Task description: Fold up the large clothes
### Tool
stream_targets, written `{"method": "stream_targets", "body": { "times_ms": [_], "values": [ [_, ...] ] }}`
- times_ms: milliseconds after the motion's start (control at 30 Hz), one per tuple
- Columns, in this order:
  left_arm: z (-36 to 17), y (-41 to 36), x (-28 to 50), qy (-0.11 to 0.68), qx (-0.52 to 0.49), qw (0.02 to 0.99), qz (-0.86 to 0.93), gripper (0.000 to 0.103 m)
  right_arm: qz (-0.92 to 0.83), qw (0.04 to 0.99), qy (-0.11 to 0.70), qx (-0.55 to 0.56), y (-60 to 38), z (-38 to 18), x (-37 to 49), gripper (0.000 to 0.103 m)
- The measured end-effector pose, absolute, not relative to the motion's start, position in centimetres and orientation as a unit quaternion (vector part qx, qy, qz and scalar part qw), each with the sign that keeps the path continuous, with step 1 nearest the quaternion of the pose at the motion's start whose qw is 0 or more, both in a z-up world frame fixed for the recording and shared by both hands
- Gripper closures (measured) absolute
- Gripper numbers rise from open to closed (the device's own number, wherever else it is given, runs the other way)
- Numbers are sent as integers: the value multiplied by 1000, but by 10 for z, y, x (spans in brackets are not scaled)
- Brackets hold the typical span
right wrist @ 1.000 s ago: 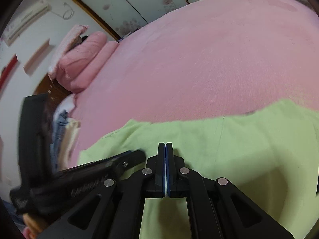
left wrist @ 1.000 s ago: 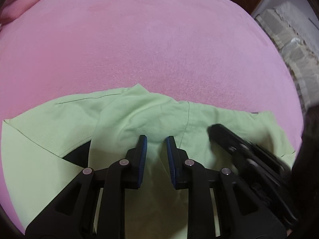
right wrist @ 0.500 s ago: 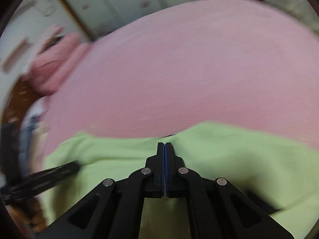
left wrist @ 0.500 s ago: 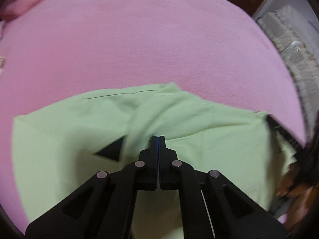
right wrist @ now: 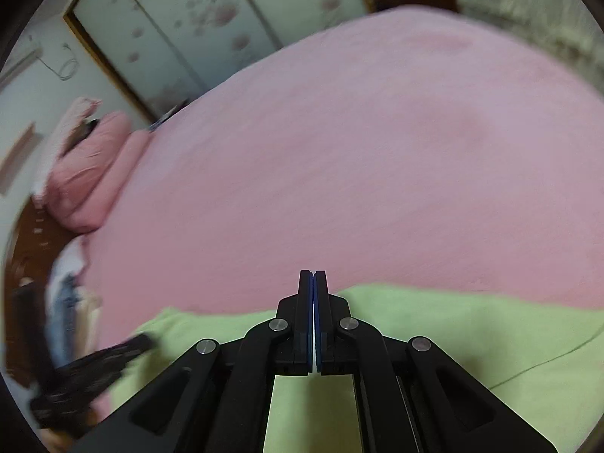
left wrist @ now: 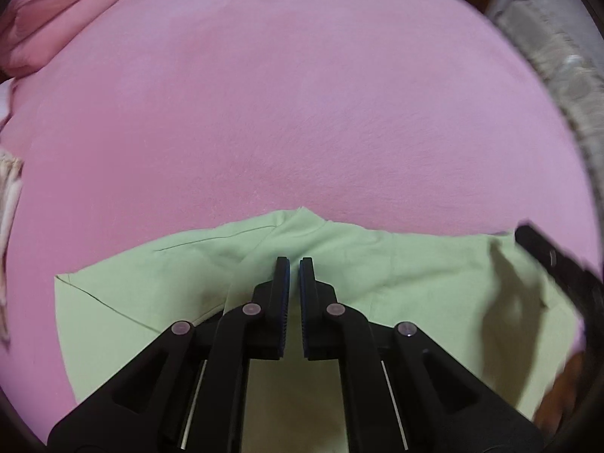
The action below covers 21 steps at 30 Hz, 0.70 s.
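From the left wrist view, the left gripper (left wrist: 295, 264) hangs over a light green garment (left wrist: 396, 283) spread on the near part of a pink bed cover (left wrist: 302, 94). Its blue-padded fingers (left wrist: 284, 294) stand a narrow slit apart, and nothing is pinched between them; the cloth lies beneath. A raised fold of the garment peaks just beyond the tips. At the right edge the other tool shows as a dark blur over the garment's corner. Pink pillows (left wrist: 56, 19) lie at the far left of the bed. From the right wrist view, the right gripper (right wrist: 313, 277) has its fingers pressed flat together; I cannot tell whether any cloth is caught between them. The green garment (right wrist: 472, 332) runs under and to both sides of it on the pink cover (right wrist: 339, 151), with the left tool blurred at lower left. Behind the bed stand flowered sliding doors (right wrist: 181, 26).
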<state>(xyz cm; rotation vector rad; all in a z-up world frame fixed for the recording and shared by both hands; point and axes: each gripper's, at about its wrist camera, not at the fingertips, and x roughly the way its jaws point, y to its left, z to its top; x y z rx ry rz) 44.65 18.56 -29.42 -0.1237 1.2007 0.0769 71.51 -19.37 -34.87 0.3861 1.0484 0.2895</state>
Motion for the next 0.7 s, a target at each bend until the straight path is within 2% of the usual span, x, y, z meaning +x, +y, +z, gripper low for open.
{"method": "stream_targets", "body": {
  "times_ms": [133, 267, 333, 433, 500, 567, 700],
  "values": [
    [-308, 180, 445, 547, -45, 833, 68, 101, 131, 819, 535, 161, -167, -383, 714, 103],
    [-312, 189, 441, 552, -52, 830, 58, 102, 152, 824, 510, 193, -184, -397, 707, 103],
    [-317, 201, 442, 554, -58, 829, 51, 102, 78, 864, 486, 110, -199, -387, 699, 103],
    [-312, 211, 441, 557, -54, 826, 61, 102, -57, 871, 482, 74, -233, -379, 698, 103],
    [-301, 209, 443, 554, -50, 827, 84, 102, -117, 862, 482, 100, -273, -377, 693, 103],
    [-289, 202, 444, 551, -70, 828, 83, 102, -102, 848, 490, 177, -303, -371, 684, 103],
    [-258, 184, 414, 540, -100, 835, 18, 102, 6, 862, 477, 173, -278, -344, 664, 103]
  ]
}}
